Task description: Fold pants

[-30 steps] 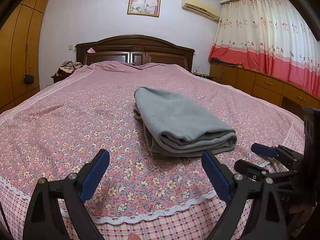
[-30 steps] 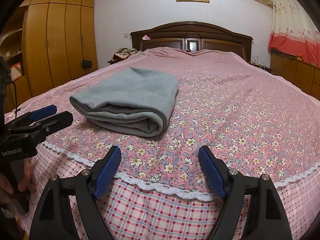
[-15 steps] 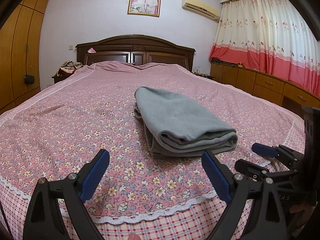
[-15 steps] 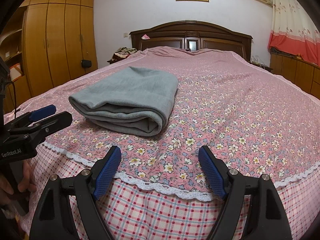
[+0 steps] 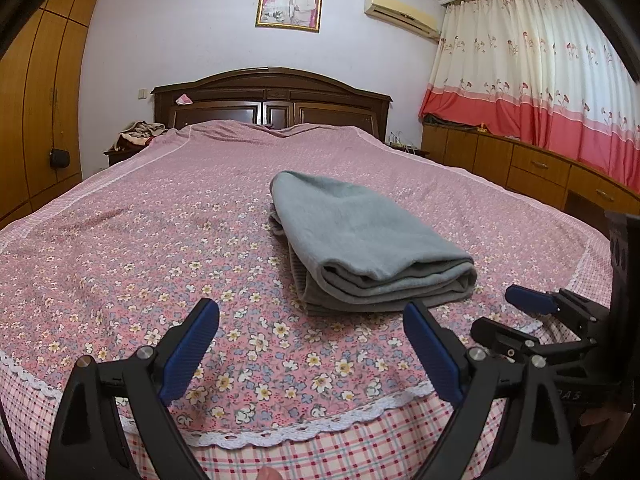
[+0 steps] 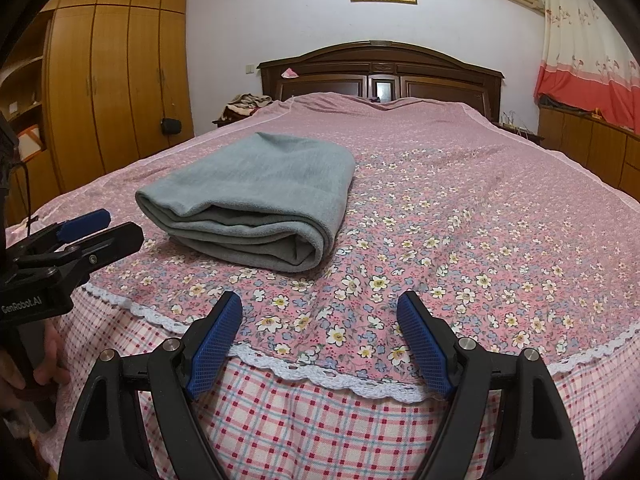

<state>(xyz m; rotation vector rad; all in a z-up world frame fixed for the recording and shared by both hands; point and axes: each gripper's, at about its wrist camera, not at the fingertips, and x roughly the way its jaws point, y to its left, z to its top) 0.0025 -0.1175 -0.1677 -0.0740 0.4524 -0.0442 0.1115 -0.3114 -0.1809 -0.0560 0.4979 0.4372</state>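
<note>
A: Setting: bedroom, wide bed (image 5: pixel 120 240) under a pink floral coverlet, dark headboard (image 5: pixel 272 96) at the far end, framed portrait (image 5: pixel 289 1) on the wall above it. Wooden wardrobe (image 6: pixel 112 80) along the left wall, red-and-cream curtains (image 5: pixel 540 92) on the right.

B: Start from the left. Left gripper?

A: Left gripper (image 5: pixel 312 350) hovers over the lace-trimmed foot edge of the bed, blue pads spread wide with only coverlet showing between them. It holds nothing.

B: And the pants?

A: Grey pants (image 5: pixel 368 240) lie on the coverlet ahead and a little right of that gripper, near the foot edge. They are doubled into a compact bundle: several layers stacked, rounded fold facing the foot edge, top surface smooth. Nothing touches them.

B: Right side?

A: Right gripper (image 6: pixel 320 344) also sits at the foot edge, fingers parted, empty; the pants lie ahead to its left. So the bundle rests between the two tools and beyond their tips.

B: Why held off like that?

A: My reading — the fold looks complete, and both tools sit clear so the stack isn't disturbed. Placement near the foot edge likely kept it within easy reach.

B: Anything left?

A: Perhaps squaring the lower layer that peeks out on the left side of the bundle — otherwise judged finished.
</note>
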